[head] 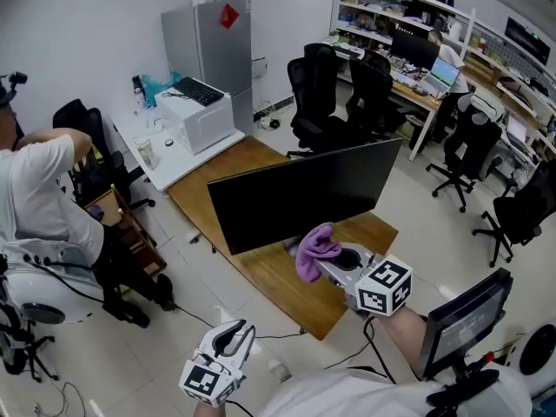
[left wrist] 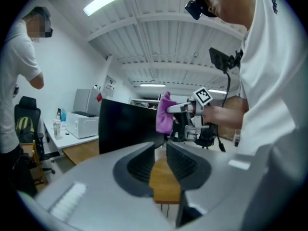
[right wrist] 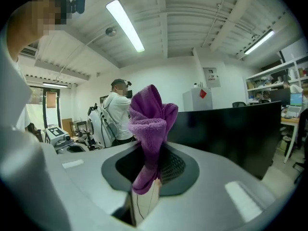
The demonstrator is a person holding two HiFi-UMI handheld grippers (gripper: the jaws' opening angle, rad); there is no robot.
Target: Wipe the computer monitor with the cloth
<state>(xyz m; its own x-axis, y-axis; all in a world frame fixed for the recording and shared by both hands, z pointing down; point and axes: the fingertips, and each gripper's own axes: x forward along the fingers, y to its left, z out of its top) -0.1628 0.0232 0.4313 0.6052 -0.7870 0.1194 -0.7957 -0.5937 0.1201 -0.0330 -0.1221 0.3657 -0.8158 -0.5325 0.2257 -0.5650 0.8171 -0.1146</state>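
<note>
Two grippers are in play, and we take them from the left. The left gripper (head: 236,335) hangs low, short of the wooden table (head: 274,276), and its own view shows its jaws only a narrow slit apart with nothing between them, just the tabletop seen through the gap; we judge it idle for now. Beyond it, at the far left of the room, a person in a white shirt (head: 39,189) stands with their back to us, well apart from the work. At the middle stands the computer monitor (head: 300,194), upright on the wooden table, its dark screen turned toward us. Just right of centre, the right gripper (head: 334,257) is clamped on the purple cloth (head: 314,248): its own view shows the jaws closed on the cloth's lower part, with a thick bunch standing up above the fingertips. In the head view the cloth sits at the screen's lower edge, toward its right end, but in the right gripper view the monitor lies off to the right of the cloth, so we cannot tell that the two are touching. We see no streak or cleaned patch on the glass. Our judgement is that the cloth is gripped and brought up to the monitor, while the wiping itself, across the whole screen, is left to do.
</note>
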